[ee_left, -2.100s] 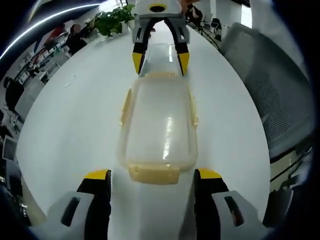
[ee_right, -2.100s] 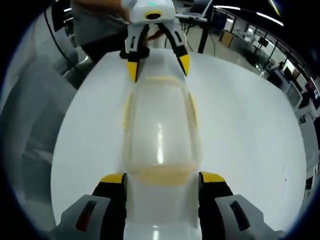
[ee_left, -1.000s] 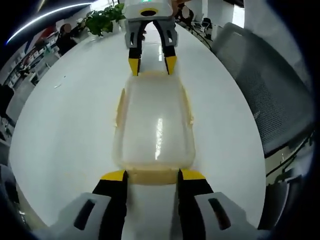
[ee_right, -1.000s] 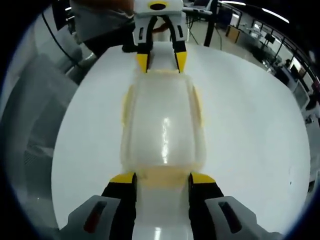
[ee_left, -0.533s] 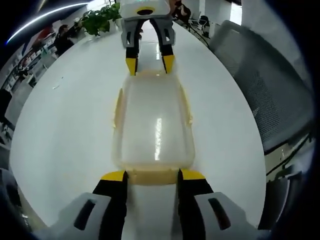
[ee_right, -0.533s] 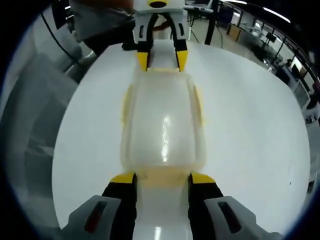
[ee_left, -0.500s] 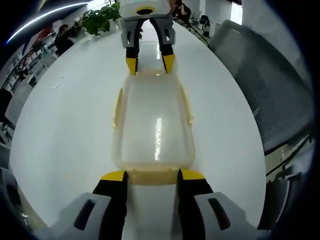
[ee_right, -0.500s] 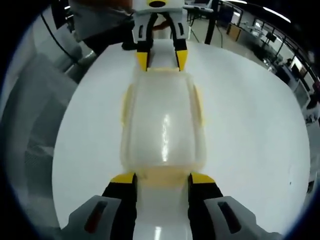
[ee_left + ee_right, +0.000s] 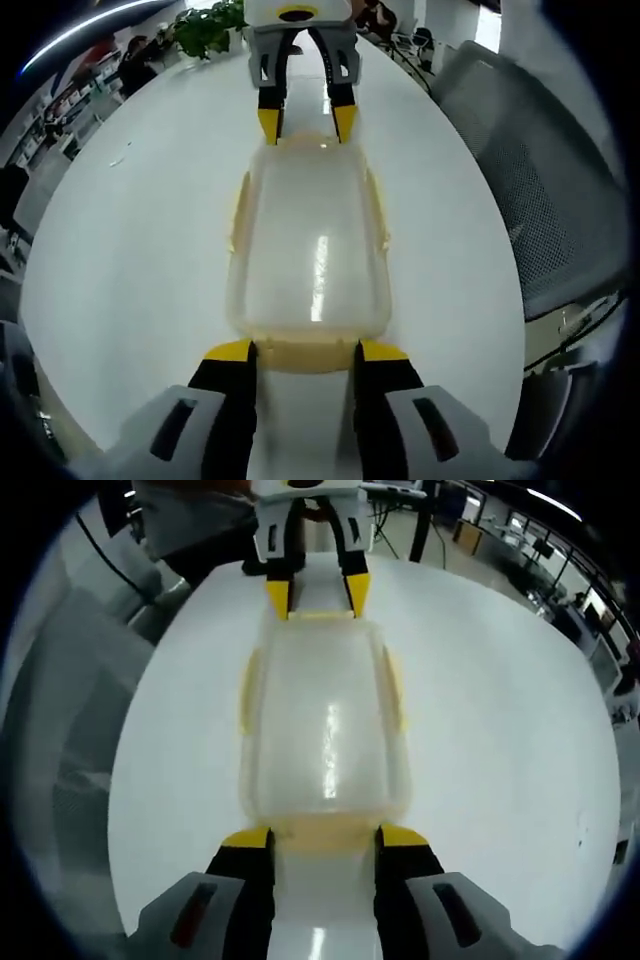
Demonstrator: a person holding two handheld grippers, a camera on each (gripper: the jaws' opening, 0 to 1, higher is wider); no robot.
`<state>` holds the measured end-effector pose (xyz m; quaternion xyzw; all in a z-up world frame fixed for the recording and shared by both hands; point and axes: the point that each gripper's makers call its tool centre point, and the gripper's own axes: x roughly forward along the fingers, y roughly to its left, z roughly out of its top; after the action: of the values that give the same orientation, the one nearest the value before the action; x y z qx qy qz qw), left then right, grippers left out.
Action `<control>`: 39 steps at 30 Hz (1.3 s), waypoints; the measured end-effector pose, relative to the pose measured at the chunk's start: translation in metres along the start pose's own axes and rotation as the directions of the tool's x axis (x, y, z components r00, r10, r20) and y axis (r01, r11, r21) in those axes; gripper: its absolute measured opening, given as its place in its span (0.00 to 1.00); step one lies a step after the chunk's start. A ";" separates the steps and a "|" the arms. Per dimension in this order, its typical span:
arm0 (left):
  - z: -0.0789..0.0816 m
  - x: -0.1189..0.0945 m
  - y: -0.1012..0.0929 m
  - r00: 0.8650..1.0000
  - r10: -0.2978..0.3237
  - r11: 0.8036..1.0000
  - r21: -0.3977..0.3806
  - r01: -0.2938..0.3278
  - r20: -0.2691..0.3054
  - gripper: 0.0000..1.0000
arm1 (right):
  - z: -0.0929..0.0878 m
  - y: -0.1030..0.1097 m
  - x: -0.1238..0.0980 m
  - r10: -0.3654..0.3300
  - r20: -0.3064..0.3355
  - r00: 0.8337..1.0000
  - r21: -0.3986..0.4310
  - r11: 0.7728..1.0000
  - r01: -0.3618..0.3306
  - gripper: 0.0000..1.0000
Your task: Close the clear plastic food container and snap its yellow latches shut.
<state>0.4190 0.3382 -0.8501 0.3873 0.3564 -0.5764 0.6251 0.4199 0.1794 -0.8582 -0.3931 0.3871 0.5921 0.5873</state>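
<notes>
The container (image 9: 308, 250) lies on the white table (image 9: 130, 230) with its lid down, its long axis running straight from one gripper to the other. The left gripper (image 9: 304, 352) sits at the near short end in the left gripper view, its yellow-tipped jaws narrowly parted and flanking the end latch (image 9: 304, 353); whether they press it cannot be told. The right gripper (image 9: 324, 838) stands the same way at the opposite end latch (image 9: 325, 832). Each gripper is thus right at its own end, neither nearer. The two side latches (image 9: 394, 690) along the long edges appear to stand out, probably unsnapped.
</notes>
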 end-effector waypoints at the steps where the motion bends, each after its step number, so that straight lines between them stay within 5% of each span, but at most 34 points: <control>1: 0.002 -0.002 0.001 1.000 0.006 1.000 0.002 -0.006 0.003 0.36 | 0.000 -0.001 -0.003 -0.002 0.005 1.000 0.002 1.000 0.002 0.36; 22: 0.037 -0.037 -0.002 0.997 0.072 0.997 0.024 -0.073 0.027 0.37 | 0.006 0.006 -0.058 -0.067 0.049 0.997 -0.026 0.997 0.069 0.37; 39: 0.070 -0.046 -0.010 0.996 0.082 0.996 0.042 -0.084 0.027 0.37 | -0.008 0.017 -0.088 -0.095 0.064 0.993 -0.022 0.995 0.096 0.37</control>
<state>0.4048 0.2958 -0.7789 0.4078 0.3195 -0.5623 0.6445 0.4032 0.1372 -0.7806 -0.3999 0.3419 0.5801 0.6218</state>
